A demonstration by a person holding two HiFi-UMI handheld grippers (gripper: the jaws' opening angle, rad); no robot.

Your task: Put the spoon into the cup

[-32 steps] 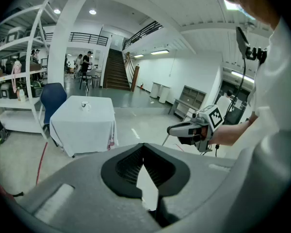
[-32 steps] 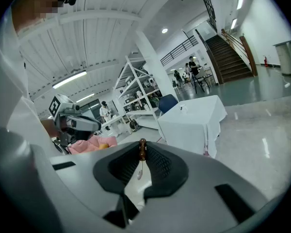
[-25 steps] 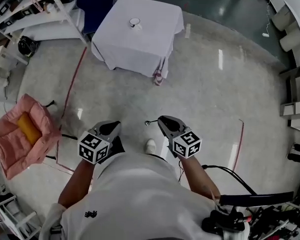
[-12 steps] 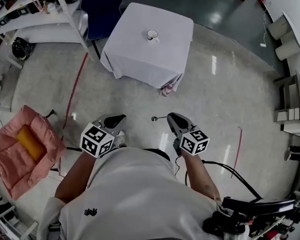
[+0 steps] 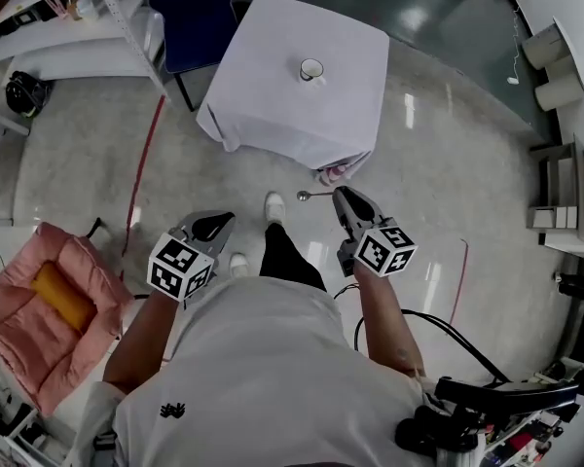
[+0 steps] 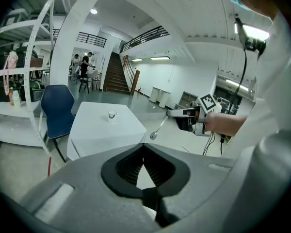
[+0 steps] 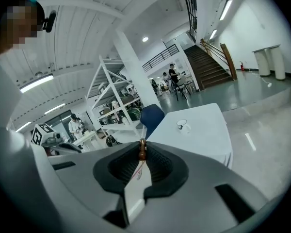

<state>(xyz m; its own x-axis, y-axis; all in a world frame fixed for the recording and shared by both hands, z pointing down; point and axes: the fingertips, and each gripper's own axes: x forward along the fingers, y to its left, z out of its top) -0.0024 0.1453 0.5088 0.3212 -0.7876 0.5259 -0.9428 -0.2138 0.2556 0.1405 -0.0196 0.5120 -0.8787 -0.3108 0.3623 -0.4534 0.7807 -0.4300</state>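
Observation:
A white cup (image 5: pixel 311 69) stands on a table draped in white cloth (image 5: pixel 273 95), also seen far ahead as the cup (image 6: pixel 112 114) and the cup (image 7: pixel 182 125). My right gripper (image 5: pixel 339 194) is shut on the handle of a metal spoon (image 5: pixel 310 196), whose bowl sticks out to the left over the floor, short of the table. From the left gripper view the spoon (image 6: pixel 158 128) hangs in mid-air. In the right gripper view the handle's end sits pinched at the right gripper (image 7: pixel 142 148). My left gripper (image 5: pixel 222 222) is shut and holds nothing, as the left gripper (image 6: pixel 144 146) shows.
A blue chair (image 5: pixel 197 8) stands at the table's far left by white shelving (image 5: pixel 68 17). A pink cushioned seat (image 5: pixel 39 309) lies on the floor at the left. Red tape lines (image 5: pixel 141 159) mark the floor. Cables (image 5: pixel 438 329) trail at the right.
The person has walked towards the table, so it and the cup sit nearer in the head view. Both grippers came forward with them, the spoon still held.

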